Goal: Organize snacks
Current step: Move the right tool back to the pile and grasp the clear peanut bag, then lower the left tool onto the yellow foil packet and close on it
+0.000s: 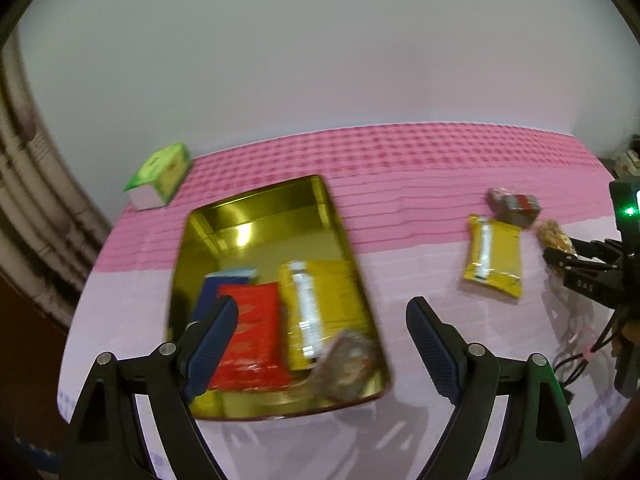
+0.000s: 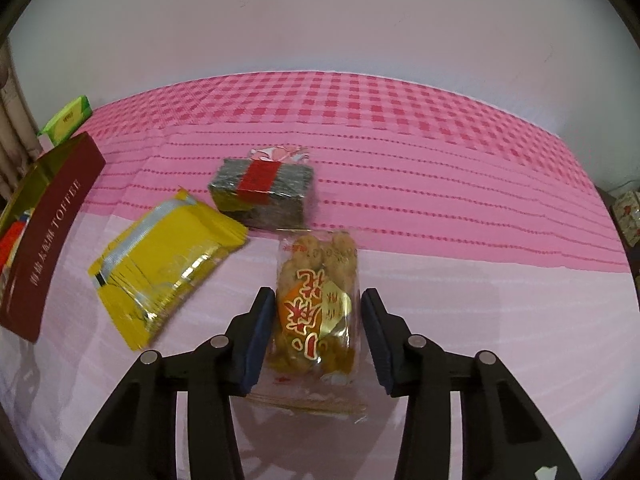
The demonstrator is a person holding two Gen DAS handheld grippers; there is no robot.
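Note:
My left gripper (image 1: 322,308) hangs open and empty over a gold tin (image 1: 256,208). The tin holds a red packet (image 1: 252,332), a blue box (image 1: 224,284), a yellow packet (image 1: 316,300) and a silvery wrapped snack (image 1: 348,364). To its right on the pink cloth lie another yellow packet (image 2: 168,256) and a dark block with a red band (image 2: 264,192). A clear bag of brown fried snacks (image 2: 316,264) lies in front of them. My right gripper (image 2: 318,296) is shut on this bag, one pad against each long side. The bag still rests on the cloth.
A green box (image 1: 160,172) stands at the table's far left corner by the wall. The tin's maroon side (image 2: 48,240) reads TOFFEE. Thin cables (image 1: 576,344) trail on the cloth near the right hand. A patterned box (image 2: 630,216) sits beyond the table's right edge.

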